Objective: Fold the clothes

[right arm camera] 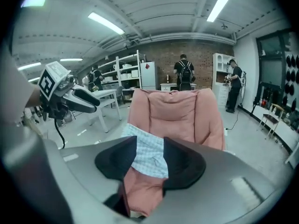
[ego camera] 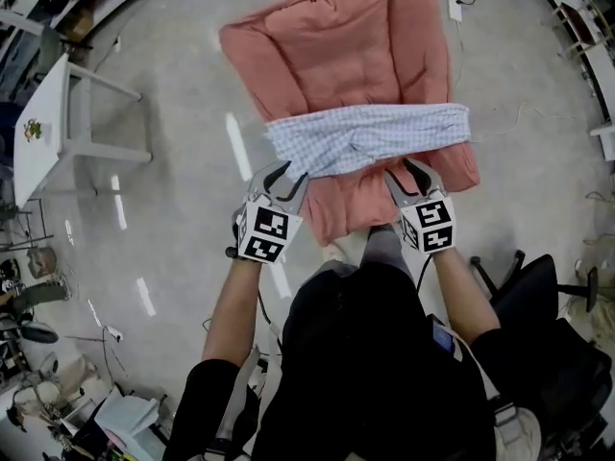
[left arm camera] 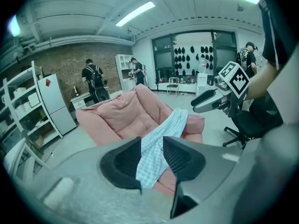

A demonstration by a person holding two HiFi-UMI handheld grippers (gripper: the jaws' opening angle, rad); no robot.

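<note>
Long ceiling strip lights (left arm camera: 135, 14) light the room brightly and evenly, and they glare as white streaks on the glossy floor (ego camera: 237, 147). Shadows are faint. Both gripper views bulge fisheye-fashion, darkening to black at the corners; their near foreground is soft.

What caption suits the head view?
Left gripper and right gripper, open, poised at the checked cloth draped across a pink cushion on the floor.
</note>
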